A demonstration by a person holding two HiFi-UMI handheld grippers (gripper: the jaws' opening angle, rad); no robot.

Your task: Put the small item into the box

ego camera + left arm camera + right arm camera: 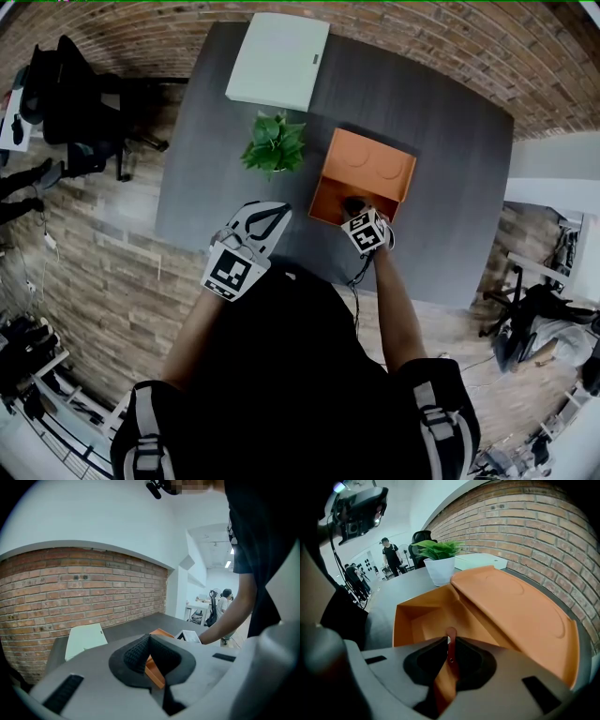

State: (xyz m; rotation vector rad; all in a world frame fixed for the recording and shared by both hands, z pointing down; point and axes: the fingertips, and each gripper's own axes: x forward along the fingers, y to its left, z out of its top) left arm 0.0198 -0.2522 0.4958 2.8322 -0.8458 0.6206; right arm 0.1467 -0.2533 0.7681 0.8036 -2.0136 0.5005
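Right hand-held gripper [449,641]: clamped on thin reddish-brown item [451,653], open orange box [417,620] just ahead. Left hand-held gripper [150,638]: closed, empty.

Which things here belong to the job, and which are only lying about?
Job: open orange cardboard box; thin reddish-brown small item; right gripper, shut on it.
Lying about: green leafy plant in white pot; flat white rectangular box; left gripper, shut, empty.
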